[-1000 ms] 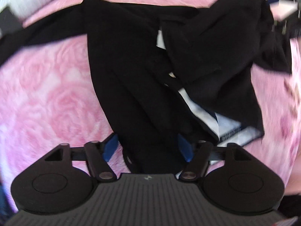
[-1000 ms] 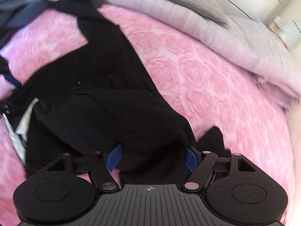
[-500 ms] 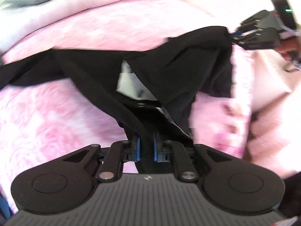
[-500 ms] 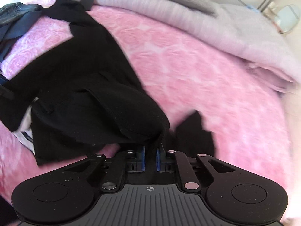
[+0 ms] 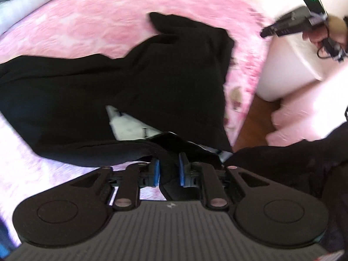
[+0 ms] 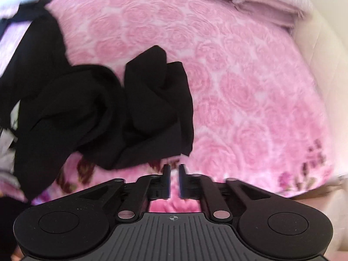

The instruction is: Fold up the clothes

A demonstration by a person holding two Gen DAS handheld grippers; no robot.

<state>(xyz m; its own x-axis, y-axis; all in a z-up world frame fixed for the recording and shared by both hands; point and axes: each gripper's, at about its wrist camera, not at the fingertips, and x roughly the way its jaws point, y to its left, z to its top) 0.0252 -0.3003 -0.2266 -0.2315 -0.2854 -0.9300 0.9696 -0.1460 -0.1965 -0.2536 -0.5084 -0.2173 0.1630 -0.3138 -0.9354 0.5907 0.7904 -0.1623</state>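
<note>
Both jaws are opening after a short clamp — my right gripper (image 6: 173, 179) is already empty, my left gripper (image 5: 168, 171) still has the black garment (image 5: 121, 91) between its pads, bunched on the pink bed (image 6: 250, 91) — not folded yet.

The black garment (image 5: 152, 82) lies rumpled on the pink rose-patterned blanket (image 5: 87, 21), folded loosely over itself, with a white inner patch (image 5: 128, 128) showing near its lower edge. From the right wrist view its end is bunched in two soft humps (image 6: 152, 100).
</note>
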